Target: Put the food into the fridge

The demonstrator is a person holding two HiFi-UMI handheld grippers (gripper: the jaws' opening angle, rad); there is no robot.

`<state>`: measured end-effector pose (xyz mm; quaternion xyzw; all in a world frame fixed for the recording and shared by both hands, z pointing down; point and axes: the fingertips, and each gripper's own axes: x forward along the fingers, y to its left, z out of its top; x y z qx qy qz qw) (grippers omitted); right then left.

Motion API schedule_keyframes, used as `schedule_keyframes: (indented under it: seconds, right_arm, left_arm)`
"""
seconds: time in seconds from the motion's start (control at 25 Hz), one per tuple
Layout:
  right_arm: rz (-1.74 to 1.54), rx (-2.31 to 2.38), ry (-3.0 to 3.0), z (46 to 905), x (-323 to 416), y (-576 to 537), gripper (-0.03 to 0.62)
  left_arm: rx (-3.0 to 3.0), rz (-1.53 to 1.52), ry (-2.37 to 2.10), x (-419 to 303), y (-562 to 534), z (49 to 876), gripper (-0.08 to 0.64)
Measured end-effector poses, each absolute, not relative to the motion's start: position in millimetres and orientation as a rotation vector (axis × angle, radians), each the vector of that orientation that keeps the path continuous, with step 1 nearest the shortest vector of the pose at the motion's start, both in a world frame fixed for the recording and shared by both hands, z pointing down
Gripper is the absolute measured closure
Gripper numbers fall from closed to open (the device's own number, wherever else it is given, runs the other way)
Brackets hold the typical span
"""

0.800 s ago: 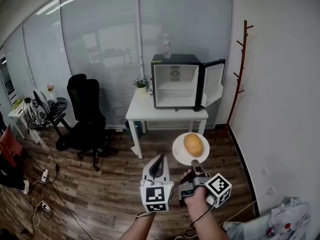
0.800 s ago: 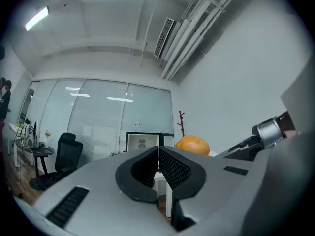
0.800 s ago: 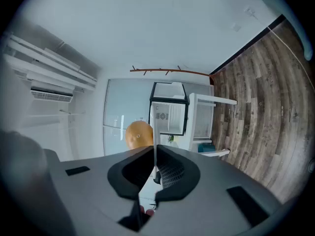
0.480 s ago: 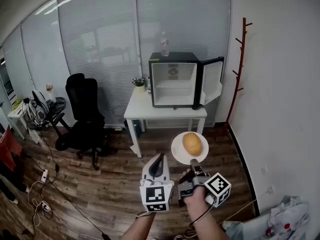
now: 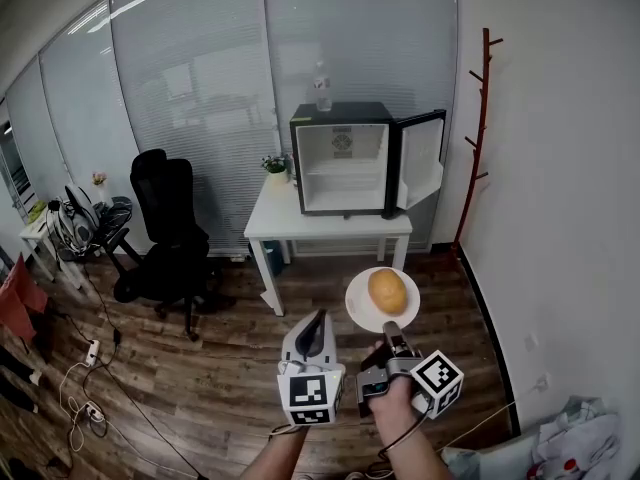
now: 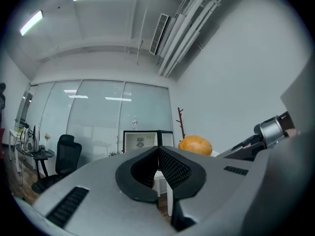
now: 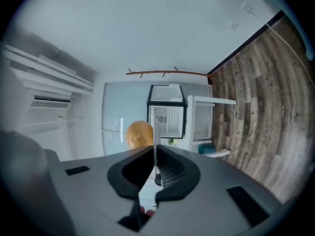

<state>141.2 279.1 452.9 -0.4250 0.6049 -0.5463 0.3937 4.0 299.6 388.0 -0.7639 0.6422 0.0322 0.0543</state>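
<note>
The right tool has its jaws pinched almost together on the rim of a white plate. The plate reaches out ahead of the tool's tips and carries a round golden-brown piece of food just beyond the grip. The left tool, close beside the right one, has its jaws closed on each other with nothing between them. Well ahead of both tools, a small black fridge stands on a white counter, its door swung open toward the right tool's side.
</note>
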Motion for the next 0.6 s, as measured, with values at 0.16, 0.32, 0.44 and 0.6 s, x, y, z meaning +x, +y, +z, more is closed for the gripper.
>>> schedule_keyframes:
  seconds: [0.16,0.32,0.44,0.6]
  right_arm:
    - [-1.398,-1.065,1.538,453.5,152.2,272.6,0.555]
    - [-1.402,-1.052,1.557,453.7,160.2,263.4,0.555]
    - [-1.404,-1.045,1.552,454.1,163.7,253.3,0.555]
    - [-1.401,-1.056,1.556,454.8,161.6,239.3,0.555]
  left_arm:
    - [-2.301,0.073,1.968,14.1,295.3,389.6,0.534]
    - [-2.286,0.058,1.990,20.6,290.1,390.9,0.534]
    - [-2.282,0.050,1.996,23.1,282.8,391.6,0.534]
    - [-2.292,0.057,1.986,22.6,266.9,393.0,0.534]
